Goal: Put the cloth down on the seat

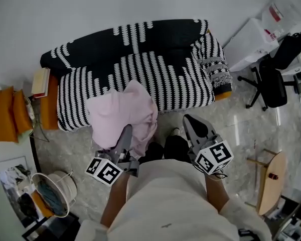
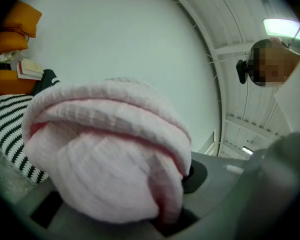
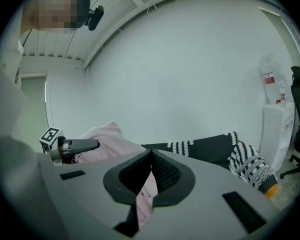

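A pale pink cloth (image 1: 121,115) hangs bunched in front of the sofa, its top edge over the front of the black-and-white striped seat (image 1: 140,77). My left gripper (image 1: 126,131) is shut on the cloth from below. In the left gripper view the pink folds (image 2: 105,159) fill the space over the jaws and hide the tips. My right gripper (image 1: 186,118) is to the right of the cloth and apart from it, pointing at the sofa front. Its tips (image 3: 150,156) meet, shut. The cloth (image 3: 102,144) and striped sofa (image 3: 210,149) lie beyond them.
Orange cushions (image 1: 7,112) and books (image 1: 40,82) sit left of the sofa. A white basket (image 1: 52,192) stands on the floor at lower left. A black office chair (image 1: 271,82) and a wooden stool (image 1: 268,177) stand to the right. The person's feet (image 1: 163,147) are near the sofa front.
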A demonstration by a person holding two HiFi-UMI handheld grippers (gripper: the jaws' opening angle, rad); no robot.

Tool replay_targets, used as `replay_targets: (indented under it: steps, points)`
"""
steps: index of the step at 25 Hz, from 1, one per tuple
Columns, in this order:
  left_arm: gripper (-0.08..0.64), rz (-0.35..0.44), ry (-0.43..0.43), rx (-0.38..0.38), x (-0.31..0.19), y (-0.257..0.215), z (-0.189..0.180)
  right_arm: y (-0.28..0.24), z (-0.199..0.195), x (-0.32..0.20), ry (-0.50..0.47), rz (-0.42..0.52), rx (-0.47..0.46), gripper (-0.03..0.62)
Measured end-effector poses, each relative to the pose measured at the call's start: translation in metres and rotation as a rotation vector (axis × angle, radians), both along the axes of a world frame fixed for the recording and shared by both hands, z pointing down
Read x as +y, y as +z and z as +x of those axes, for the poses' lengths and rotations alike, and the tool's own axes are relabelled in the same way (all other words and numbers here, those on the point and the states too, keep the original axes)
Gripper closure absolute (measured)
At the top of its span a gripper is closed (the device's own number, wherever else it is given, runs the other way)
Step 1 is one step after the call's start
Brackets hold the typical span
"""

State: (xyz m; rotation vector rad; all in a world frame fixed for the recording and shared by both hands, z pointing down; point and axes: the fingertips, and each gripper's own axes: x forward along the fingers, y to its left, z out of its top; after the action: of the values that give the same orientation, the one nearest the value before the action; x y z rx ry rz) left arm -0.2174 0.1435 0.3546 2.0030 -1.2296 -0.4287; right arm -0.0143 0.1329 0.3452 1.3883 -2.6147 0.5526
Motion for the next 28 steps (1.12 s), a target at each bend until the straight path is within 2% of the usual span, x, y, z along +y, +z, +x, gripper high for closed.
replay_targets:
  steps: [6, 14, 28]
  points:
    - [0.402, -0.016, 0.006, 0.017, -0.010, 0.003, -0.005, 0.001, -0.005, -0.004, 0.004, -0.014, 0.002, 0.584]
    - [0.402, -0.011, -0.008, 0.020, -0.028, 0.000, 0.005, 0.005, 0.010, -0.024, 0.013, -0.017, -0.017, 0.585]
    - [0.402, -0.017, -0.013, 0.008, -0.080, -0.014, 0.045, 0.003, 0.047, -0.078, -0.016, -0.033, -0.038, 0.584]
